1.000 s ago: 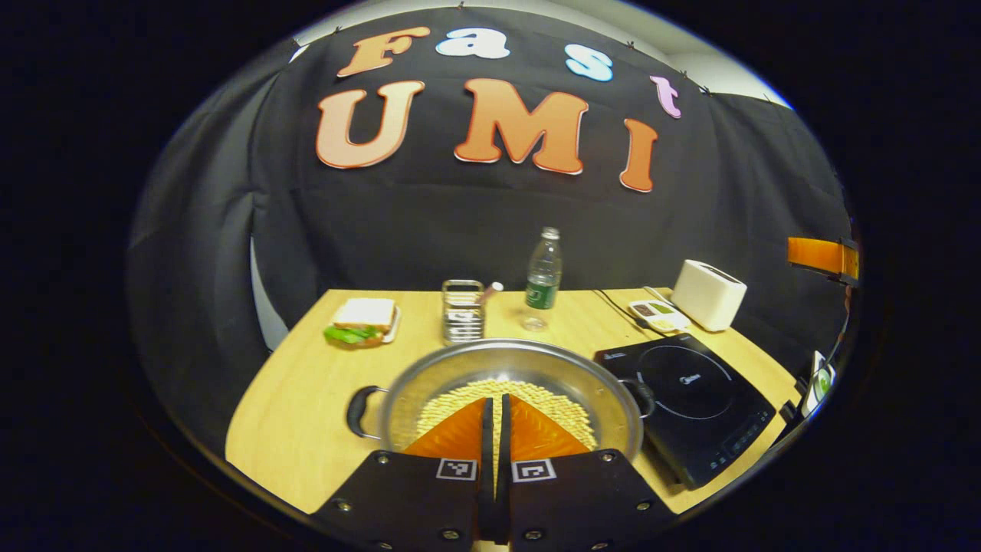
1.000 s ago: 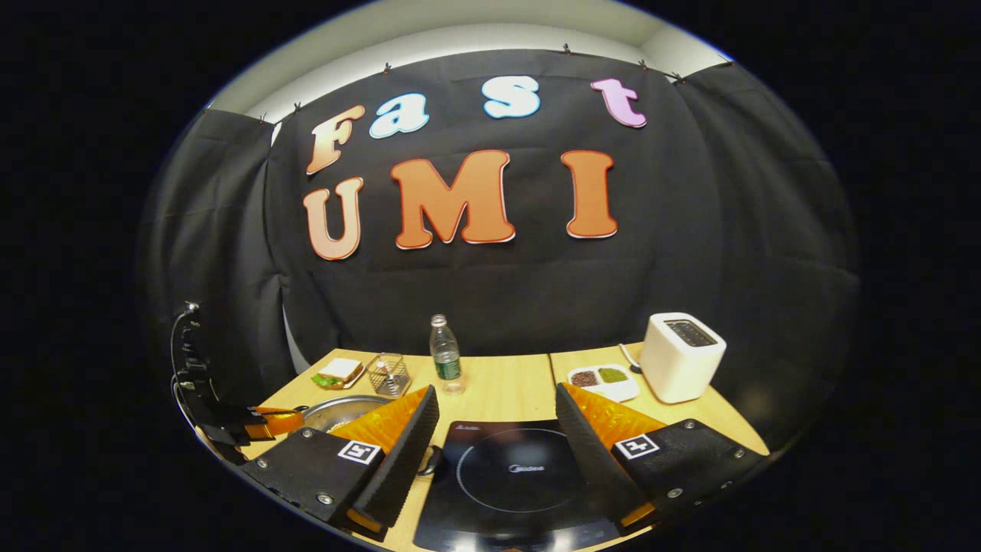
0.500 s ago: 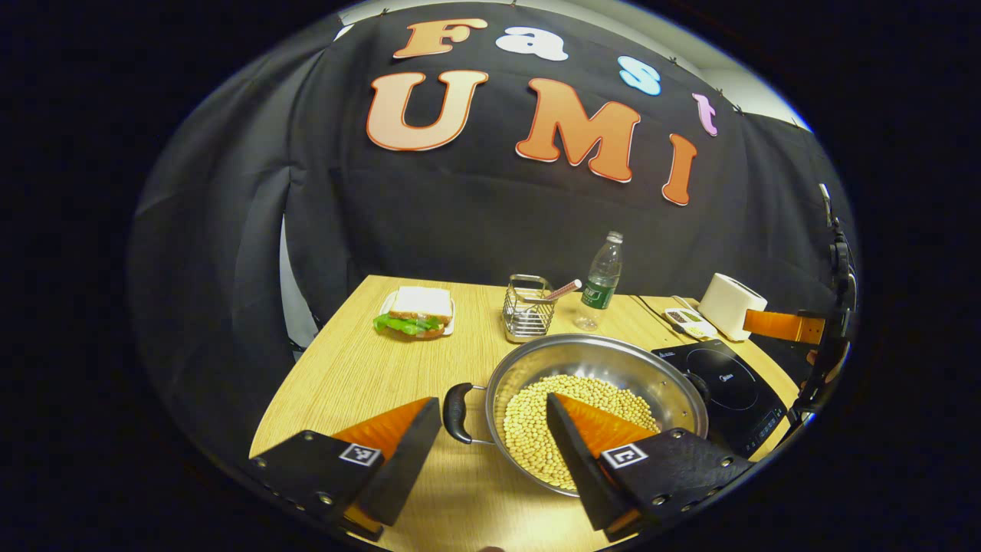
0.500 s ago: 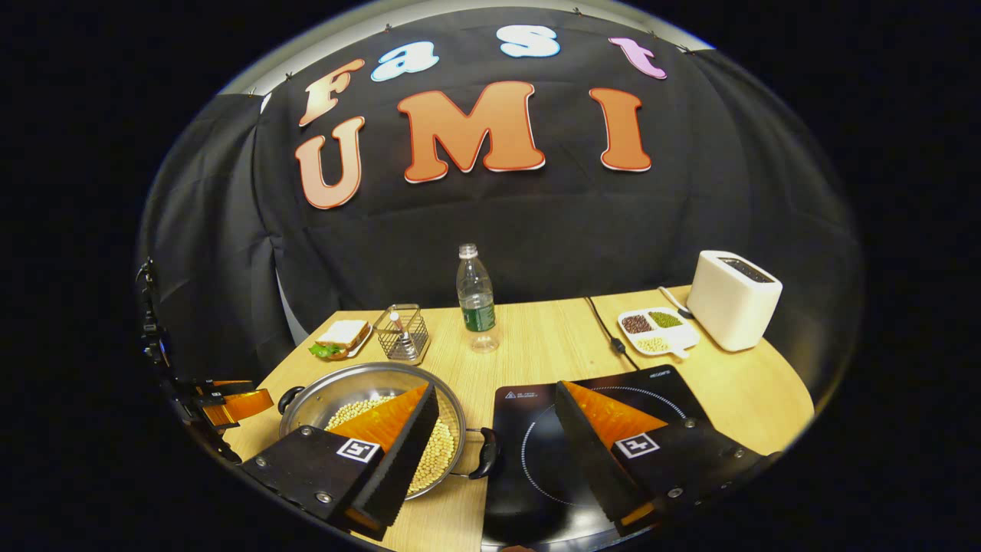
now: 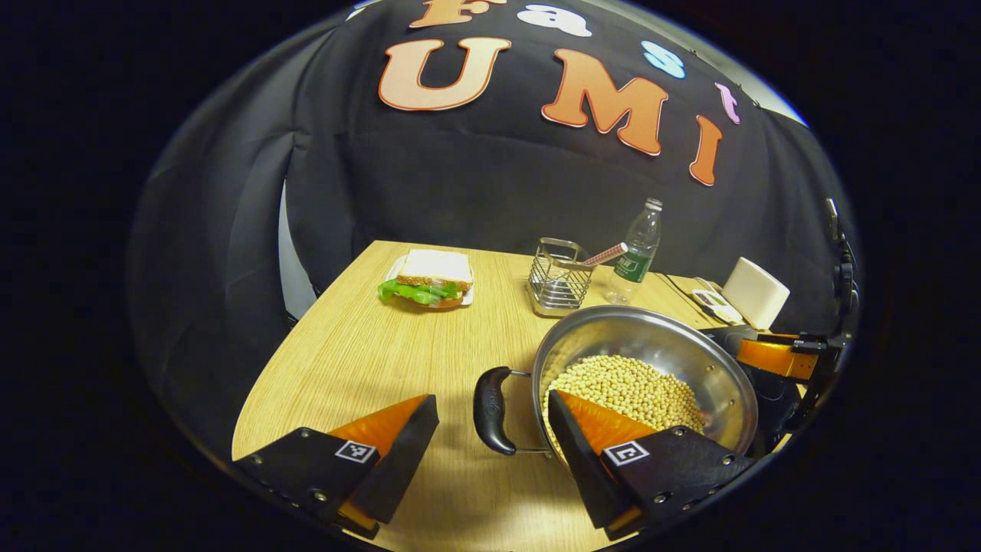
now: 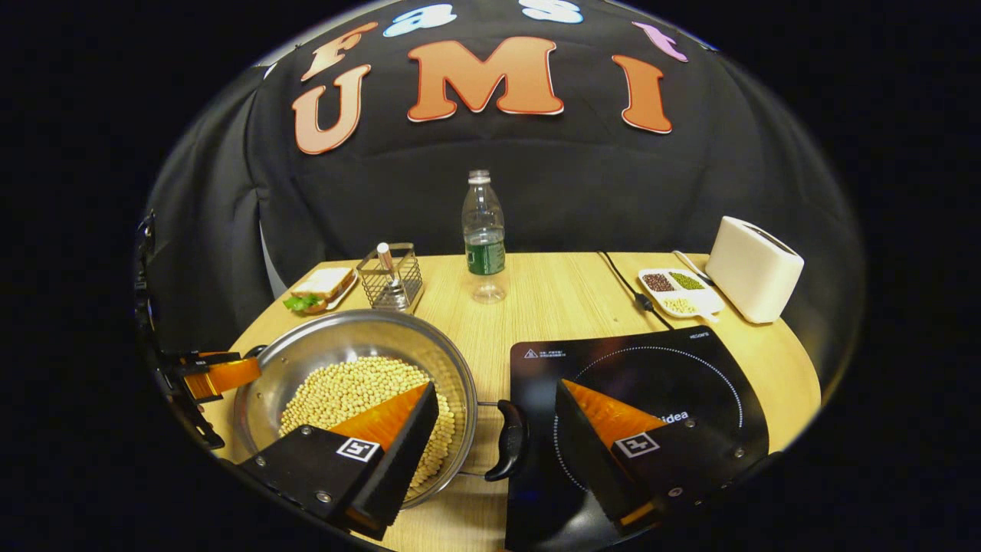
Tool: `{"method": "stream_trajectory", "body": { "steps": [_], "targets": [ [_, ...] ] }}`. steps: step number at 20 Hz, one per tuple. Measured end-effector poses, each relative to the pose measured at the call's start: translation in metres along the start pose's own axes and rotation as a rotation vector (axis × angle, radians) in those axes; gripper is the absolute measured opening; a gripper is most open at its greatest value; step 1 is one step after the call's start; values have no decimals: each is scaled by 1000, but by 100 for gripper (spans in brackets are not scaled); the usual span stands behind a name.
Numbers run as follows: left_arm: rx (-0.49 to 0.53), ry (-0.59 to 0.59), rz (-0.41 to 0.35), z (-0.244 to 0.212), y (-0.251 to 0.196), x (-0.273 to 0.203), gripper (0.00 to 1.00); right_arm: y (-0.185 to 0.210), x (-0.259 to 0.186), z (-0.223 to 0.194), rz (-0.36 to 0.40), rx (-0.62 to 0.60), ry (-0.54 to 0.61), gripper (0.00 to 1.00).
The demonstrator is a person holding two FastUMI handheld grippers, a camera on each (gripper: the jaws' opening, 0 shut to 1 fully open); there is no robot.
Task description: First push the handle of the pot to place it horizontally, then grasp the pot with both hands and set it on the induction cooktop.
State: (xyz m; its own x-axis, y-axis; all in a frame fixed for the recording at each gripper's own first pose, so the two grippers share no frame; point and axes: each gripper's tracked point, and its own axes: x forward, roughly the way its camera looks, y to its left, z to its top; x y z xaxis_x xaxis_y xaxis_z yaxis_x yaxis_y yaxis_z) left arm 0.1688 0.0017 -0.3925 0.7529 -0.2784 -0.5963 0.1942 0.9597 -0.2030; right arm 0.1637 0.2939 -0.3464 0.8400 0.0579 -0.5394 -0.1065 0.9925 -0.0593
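The pot [image 5: 644, 376] of pale beans sits on the bench [image 5: 368, 360] with one black loop handle [image 5: 490, 410] in the gap between the spread fingers of the left claw [image 5: 490, 429], which grips nothing, and bare wood lies open on that claw's left side out to the bench's curved edge. The right claw [image 6: 498, 429], also wide open and empty, straddles the pot's other handle [image 6: 510, 441] (its own right finger over the induction cooktop [image 6: 651, 376], just beside the pot's rim).
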Motion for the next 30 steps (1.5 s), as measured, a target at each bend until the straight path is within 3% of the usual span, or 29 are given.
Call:
{"method": "stream_trajectory", "body": {
  "steps": [3, 7, 9, 10, 11, 13, 17, 23, 24, 25, 30],
  "targets": [
    [-6, 13, -14, -4, 0, 8, 92, 5, 7, -11, 9, 17, 35, 94],
    [-42, 28, -37, -10, -6, 17, 91, 2, 13, -15, -5, 27, 49, 80],
    [-56, 31, -52, -9, -15, 18, 76, -1, 14, -17, -14, 26, 59, 71],
    [-47, 43, -45, -11, -12, 21, 57, -1, 13, -16, -7, 31, 60, 60],
    [-41, 45, -34, -11, -13, 20, 55, -1, 12, -16, -1, 35, 65, 62],
    [-50, 51, -19, -11, -14, 16, 51, -1, 12, -14, 6, 40, 63, 57],
    [-74, 47, 8, -10, -14, 12, 46, 1, 9, -16, 20, 70, 95, 42],
    [-72, 19, 33, 1, -20, -6, 45, -4, -3, -4, 49, 114, 89, 43],
    [-69, 14, 36, 5, -23, -12, 45, -5, -7, -1, 54, 121, 85, 39],
    [-68, 8, 38, 8, -25, -14, 44, -7, -10, 3, 57, 127, 84, 43],
    [-67, -5, 26, 25, -50, -23, 45, -27, -31, 26, 51, 137, 43, 42]
  ]
}}
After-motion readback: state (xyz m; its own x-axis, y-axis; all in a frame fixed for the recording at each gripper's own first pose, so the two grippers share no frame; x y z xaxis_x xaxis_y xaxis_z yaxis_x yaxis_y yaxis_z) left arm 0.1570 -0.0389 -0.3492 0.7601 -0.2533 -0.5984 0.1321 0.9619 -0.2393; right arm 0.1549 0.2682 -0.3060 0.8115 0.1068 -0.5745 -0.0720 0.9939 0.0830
